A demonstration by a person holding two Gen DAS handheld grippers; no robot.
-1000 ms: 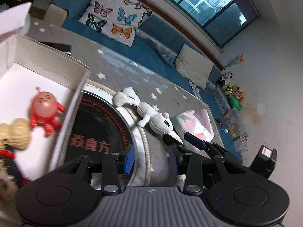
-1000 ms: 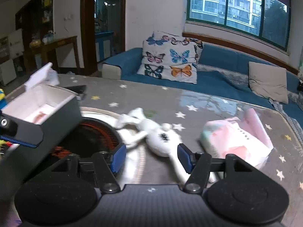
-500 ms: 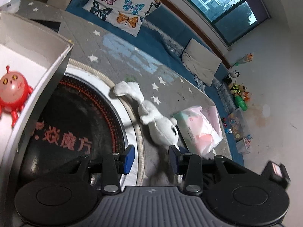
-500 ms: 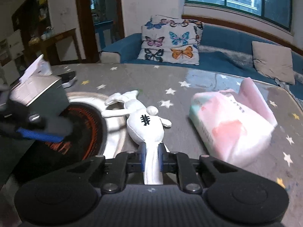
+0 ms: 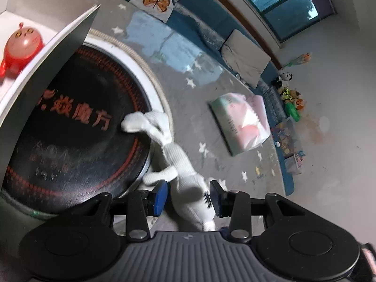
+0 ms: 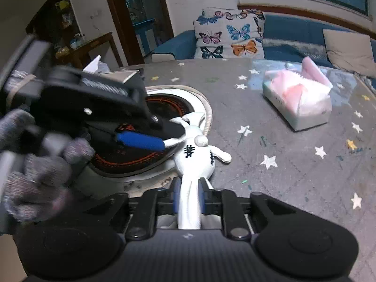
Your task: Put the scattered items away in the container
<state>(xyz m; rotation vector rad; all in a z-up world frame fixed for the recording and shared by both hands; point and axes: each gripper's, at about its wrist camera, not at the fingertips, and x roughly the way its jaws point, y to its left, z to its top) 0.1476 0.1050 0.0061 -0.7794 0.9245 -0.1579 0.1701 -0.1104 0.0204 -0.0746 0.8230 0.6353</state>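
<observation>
1. the step in hand is the pickup of the white plush rabbit (image 6: pixel 196 162), which lies on the grey starred table (image 6: pixel 293 164), partly over the rim of the round black cooktop (image 6: pixel 131 155).
2. the right gripper (image 6: pixel 189 198) is clamped on the rabbit's long lower end, pads pressing both sides.
3. the left gripper (image 5: pixel 189 197) is spread wide around the rabbit's body, apparently not squeezing it.
4. the white box (image 5: pixel 35 54), the likely container, stands on the far side of the cooktop and already holds a red toy (image 5: pixel 21 47).
5. next, i judge, lift the limp rabbit clear of the cooktop rim and carry it over the box wall before letting go.
</observation>
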